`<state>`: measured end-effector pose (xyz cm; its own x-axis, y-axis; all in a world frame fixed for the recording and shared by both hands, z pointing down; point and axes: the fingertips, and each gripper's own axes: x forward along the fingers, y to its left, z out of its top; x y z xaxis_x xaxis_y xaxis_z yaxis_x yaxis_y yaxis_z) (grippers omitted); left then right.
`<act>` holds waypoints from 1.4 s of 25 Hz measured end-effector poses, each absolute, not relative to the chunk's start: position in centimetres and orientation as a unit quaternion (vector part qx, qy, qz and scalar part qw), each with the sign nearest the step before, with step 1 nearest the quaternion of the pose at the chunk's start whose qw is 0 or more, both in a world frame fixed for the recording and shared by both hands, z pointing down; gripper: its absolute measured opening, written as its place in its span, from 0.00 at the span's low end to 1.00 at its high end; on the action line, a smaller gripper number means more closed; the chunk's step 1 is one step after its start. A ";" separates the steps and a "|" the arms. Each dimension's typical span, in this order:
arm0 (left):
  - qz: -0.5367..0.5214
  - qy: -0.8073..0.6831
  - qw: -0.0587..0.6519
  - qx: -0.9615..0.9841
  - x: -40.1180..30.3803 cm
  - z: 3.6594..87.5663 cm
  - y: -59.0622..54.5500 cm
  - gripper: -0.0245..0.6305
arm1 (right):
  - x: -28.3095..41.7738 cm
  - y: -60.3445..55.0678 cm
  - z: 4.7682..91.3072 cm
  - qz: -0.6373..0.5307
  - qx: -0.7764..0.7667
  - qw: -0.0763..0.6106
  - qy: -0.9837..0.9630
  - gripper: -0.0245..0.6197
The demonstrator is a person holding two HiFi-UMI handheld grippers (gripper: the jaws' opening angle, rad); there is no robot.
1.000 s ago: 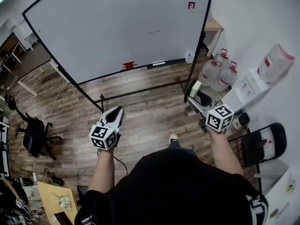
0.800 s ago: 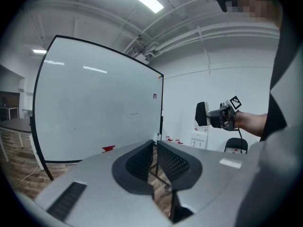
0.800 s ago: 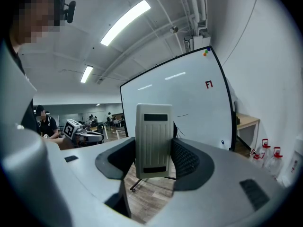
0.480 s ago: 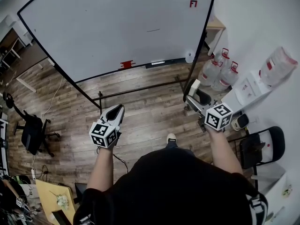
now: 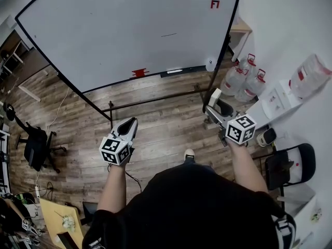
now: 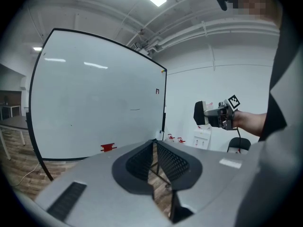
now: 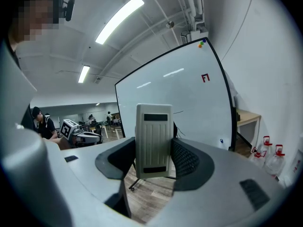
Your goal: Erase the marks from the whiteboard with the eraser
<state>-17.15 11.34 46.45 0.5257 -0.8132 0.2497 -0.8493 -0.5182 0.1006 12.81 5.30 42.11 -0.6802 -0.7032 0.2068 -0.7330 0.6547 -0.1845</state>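
Big glossy whiteboard (image 5: 129, 30) in a thin black frame fills the top of my head view, standing on a wood-plank floor (image 5: 166, 123). My left gripper (image 6: 154, 144) has its dark, mesh-textured pads closed down to a sliver, with nothing between them. My right gripper (image 7: 152, 157) is clamped on the eraser (image 7: 153, 126), a pale ribbed plastic slab standing upright between the pads and held well apart from the board. Smallest stuff: a boxy red mark (image 5: 211, 4) near the board's upper right corner, and a short thin dark stroke (image 5: 168, 35) lower down.
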 end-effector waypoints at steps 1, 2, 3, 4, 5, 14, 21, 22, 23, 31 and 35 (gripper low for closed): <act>0.086 -0.480 0.106 0.866 -17.1 46.5 11.0 0.10 | 13.0 4.9 42.2 0.129 0.397 0.058 -0.907 0.40; 0.086 -0.481 0.106 0.866 -17.0 46.4 10.7 0.10 | 13.2 4.5 42.2 0.131 0.397 0.056 -0.907 0.39; 0.086 -0.482 0.106 0.866 -16.9 46.4 10.4 0.10 | 13.4 4.1 42.2 0.131 0.397 0.055 -0.907 0.40; 0.086 -0.482 0.107 0.865 -16.7 46.4 10.1 0.10 | 13.5 3.8 42.2 0.132 0.396 0.054 -0.907 0.40; 0.087 -0.482 0.108 0.865 -16.6 46.5 9.9 0.10 | 13.5 3.5 42.2 0.133 0.395 0.054 -0.908 0.40; 0.097 -0.478 0.113 0.866 -15.1 47.2 7.8 0.10 | 14.7 1.3 43.3 0.141 0.386 0.065 -0.909 0.40; 0.097 -0.478 0.120 0.865 -13.2 47.5 6.3 0.10 | 15.2 -0.3 44.4 0.148 0.376 0.070 -0.912 0.40; 0.098 -0.479 0.121 0.864 -13.1 47.6 6.1 0.10 | 15.3 -0.6 44.5 0.150 0.374 0.070 -0.912 0.40; 0.099 -0.479 0.121 0.864 -12.9 47.6 5.9 0.10 | 15.5 -0.8 44.6 0.151 0.373 0.070 -0.913 0.40; 0.106 -0.494 0.122 0.854 -13.1 48.1 4.7 0.10 | 16.0 -2.4 45.3 0.154 0.366 0.070 -0.915 0.40; 0.105 -0.499 0.128 0.851 -13.1 48.5 3.7 0.10 | 16.3 -3.6 45.7 0.157 0.366 0.073 -0.914 0.40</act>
<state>-13.12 3.69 48.54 0.4807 -0.8218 0.3060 -0.8754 -0.4701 0.1125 16.28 -3.59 45.74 -0.7210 -0.6470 0.2480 -0.6927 0.6819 -0.2348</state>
